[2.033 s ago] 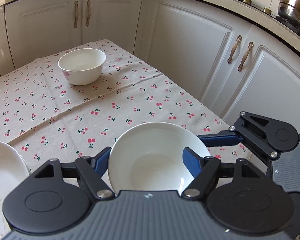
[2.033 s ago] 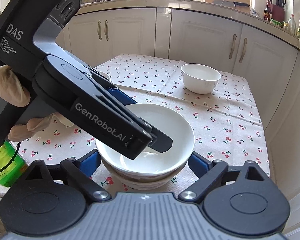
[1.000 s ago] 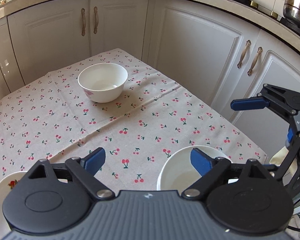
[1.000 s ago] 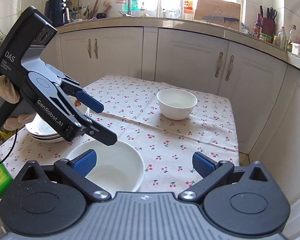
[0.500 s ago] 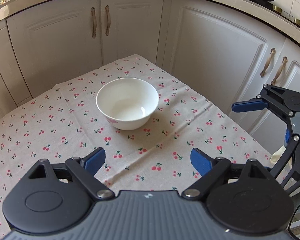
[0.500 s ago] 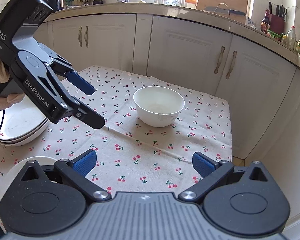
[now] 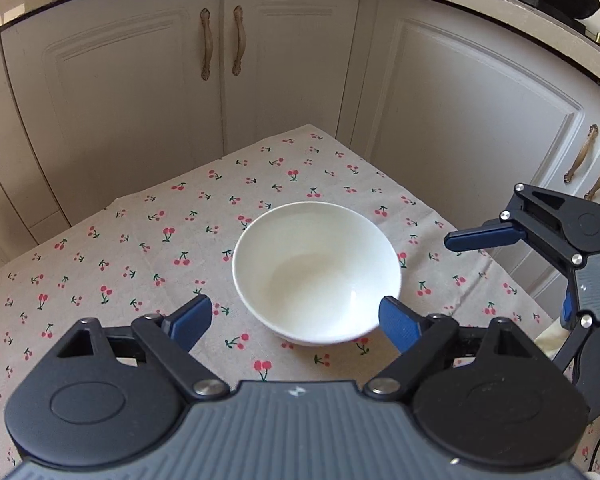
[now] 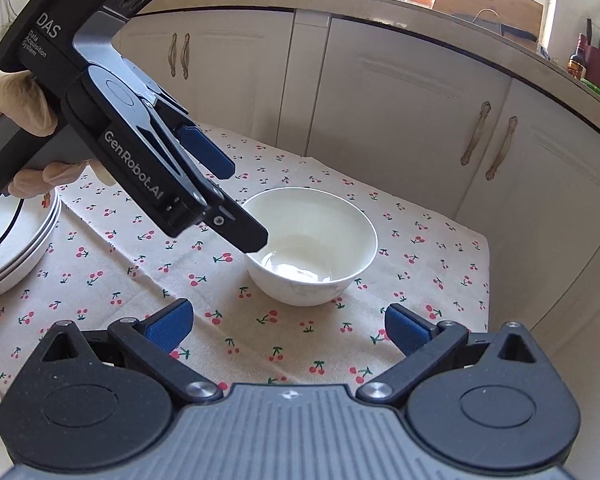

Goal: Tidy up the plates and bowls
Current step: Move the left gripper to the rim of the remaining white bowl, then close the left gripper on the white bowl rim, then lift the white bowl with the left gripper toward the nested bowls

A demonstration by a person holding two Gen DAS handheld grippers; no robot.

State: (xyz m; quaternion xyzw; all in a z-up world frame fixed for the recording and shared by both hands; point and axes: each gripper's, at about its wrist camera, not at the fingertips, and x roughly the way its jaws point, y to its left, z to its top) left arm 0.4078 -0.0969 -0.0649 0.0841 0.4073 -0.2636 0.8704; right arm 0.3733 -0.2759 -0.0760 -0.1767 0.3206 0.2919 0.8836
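Note:
A white bowl point(image 7: 316, 272) stands upright on the cherry-print tablecloth point(image 7: 140, 240), near the table's far corner. My left gripper point(image 7: 294, 322) sits just short of it with its jaws closing. The bowl's near side lies between the blue pads point(image 7: 192, 318); the right pad is at the bowl's wall and the left pad is apart from it. In the right wrist view the left gripper point(image 8: 244, 205) slants down over the bowl point(image 8: 312, 248), its lower finger crossing the rim. My right gripper point(image 8: 288, 326) is open and empty, a little short of the bowl, and also shows as the right gripper point(image 7: 500, 264) at the bowl's right.
A stack of white plates point(image 8: 16, 248) sits at the table's left edge. A gloved hand point(image 8: 4, 96) holds the left gripper. White cabinet doors point(image 7: 280, 72) stand close behind the table's far and right edges. Bottles and a knife block point(image 8: 596, 64) are on the counter.
Both grippers have moved forward across the table to the far bowl, which now looks larger and nearer. The shallow bowl near the front has left both views. The left jaws have narrowed.

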